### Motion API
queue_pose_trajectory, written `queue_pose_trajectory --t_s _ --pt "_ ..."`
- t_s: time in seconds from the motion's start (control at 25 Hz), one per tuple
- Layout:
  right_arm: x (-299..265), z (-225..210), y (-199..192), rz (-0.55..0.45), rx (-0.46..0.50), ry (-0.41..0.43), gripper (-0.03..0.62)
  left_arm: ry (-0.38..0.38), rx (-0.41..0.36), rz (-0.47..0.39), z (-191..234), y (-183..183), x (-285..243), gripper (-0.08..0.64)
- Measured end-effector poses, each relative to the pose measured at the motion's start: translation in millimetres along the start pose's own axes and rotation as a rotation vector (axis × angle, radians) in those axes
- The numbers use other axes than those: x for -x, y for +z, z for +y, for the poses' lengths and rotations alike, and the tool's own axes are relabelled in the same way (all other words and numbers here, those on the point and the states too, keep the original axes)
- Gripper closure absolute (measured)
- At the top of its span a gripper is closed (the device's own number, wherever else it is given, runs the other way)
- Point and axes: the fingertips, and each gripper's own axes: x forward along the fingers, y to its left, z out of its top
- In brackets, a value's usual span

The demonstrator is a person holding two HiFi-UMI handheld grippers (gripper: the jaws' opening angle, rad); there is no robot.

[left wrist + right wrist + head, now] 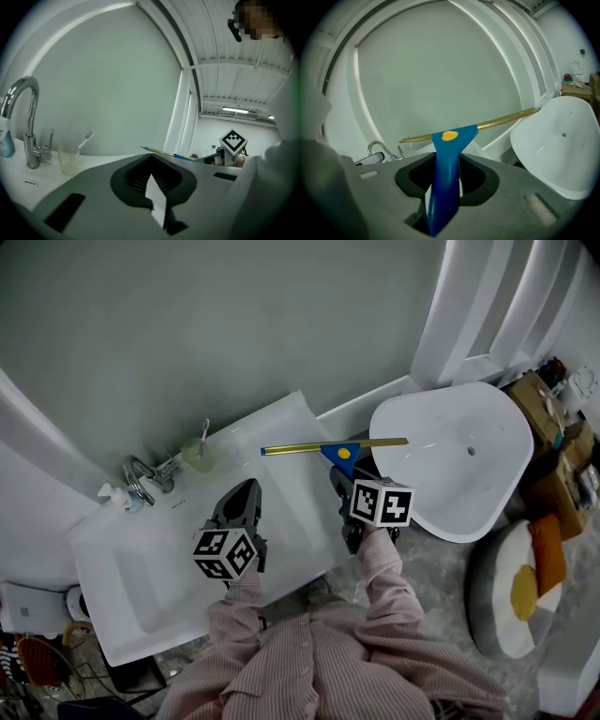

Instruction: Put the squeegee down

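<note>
Evidently clamped the squeegee (342,451) by its blue handle between right gripper (342,482) fingers, aloft over the bench (281,432) edge; left gripper (244,491) fingers together, empty. Likely needed lowering flat before loosening.

Pink-striped shirt (319,667), grey left tool (245,489) and right tool (339,478), black-and-white marker cubes (225,554)

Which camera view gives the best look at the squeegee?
The right gripper view: the squeegee fills the middle, its blue handle clamped in the right gripper, the whole brass-coloured blade bar visible. The head view shows it small from above. The left gripper view catches only a thin strip of the blade.
</note>
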Motion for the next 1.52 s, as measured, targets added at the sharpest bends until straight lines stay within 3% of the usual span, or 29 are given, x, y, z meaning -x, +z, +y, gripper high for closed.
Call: queue_pose_trajectory --t_s 0.6,1.16,1.52 --pt "-109.6 -5.7 -12.0 0.145 0.029 0.096 0.457 0.107 0.089 0.105 43.9 -42.9 -53.7 0.558" --pt "-177.6 -15.5 -34.4 0.246 0.069 0.050 0.457 0.137 0.198 0.199 84.2 -90.4 -78.4 0.558" --pt "-201.2 -25.8 -52.4 0.295 0.109 -0.040 0.457 0.155 0.235 0.222 98.8 -105.0 -84.4 0.558"
